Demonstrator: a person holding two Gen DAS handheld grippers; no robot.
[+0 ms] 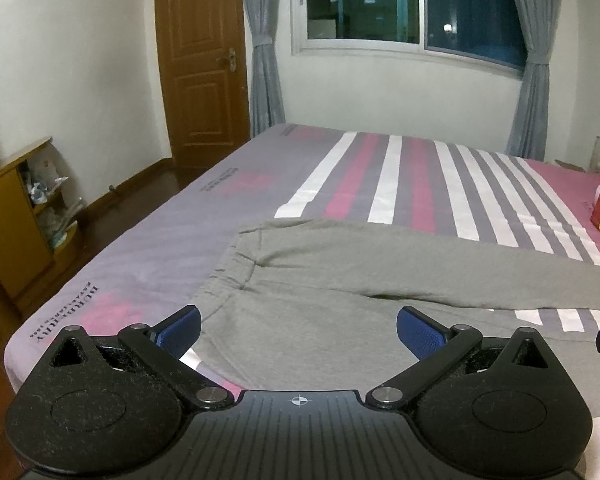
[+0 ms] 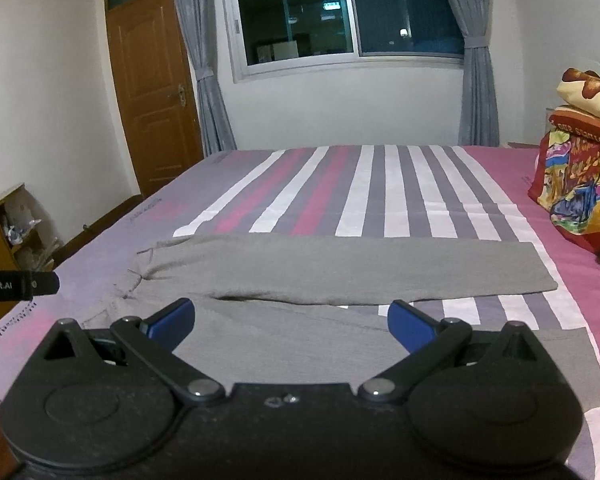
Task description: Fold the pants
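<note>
Both claws, left (image 1: pixel 299 330) and right (image 2: pixel 291 324), gape wide and empty low in frame; pants (image 2: pixel 340 268) lie flat mid-frame, unfolded, so every fold seems left.

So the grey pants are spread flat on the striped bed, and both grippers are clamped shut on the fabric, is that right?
Not quite. The grey pants do lie flat on the striped bed, but the left gripper and right gripper are both open, holding nothing, as each wrist view shows.
</note>
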